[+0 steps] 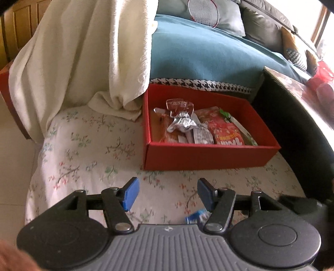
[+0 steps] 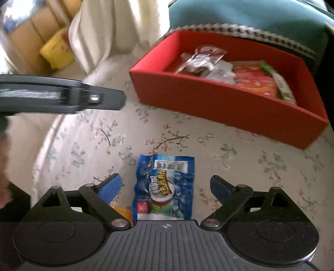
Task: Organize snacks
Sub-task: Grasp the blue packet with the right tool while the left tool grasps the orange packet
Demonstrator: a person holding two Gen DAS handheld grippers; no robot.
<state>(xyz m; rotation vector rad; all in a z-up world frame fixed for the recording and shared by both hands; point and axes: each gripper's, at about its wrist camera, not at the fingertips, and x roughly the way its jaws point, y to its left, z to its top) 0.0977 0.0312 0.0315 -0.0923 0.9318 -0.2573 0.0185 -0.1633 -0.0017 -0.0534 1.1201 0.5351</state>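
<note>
A red cardboard box (image 1: 208, 156) stands on the floral cloth and holds several snack packets: silver wrappers (image 1: 183, 123), a red packet (image 1: 227, 133) and a green one. The box also shows in the right wrist view (image 2: 219, 100). A blue snack packet (image 2: 165, 187) lies flat on the cloth between the open fingers of my right gripper (image 2: 167, 187), not gripped. A bit of an orange packet (image 2: 123, 212) shows beside it. My left gripper (image 1: 167, 193) is open and empty, in front of the box. The blue packet's edge (image 1: 196, 216) peeks out under it.
A cream blanket (image 1: 83, 52) hangs at the back left. A teal-covered sofa (image 1: 208, 48) with a racket (image 1: 202, 12) lies behind the box. A dark table edge (image 1: 292, 108) stands at the right. The left gripper's body (image 2: 62, 98) crosses the right wrist view.
</note>
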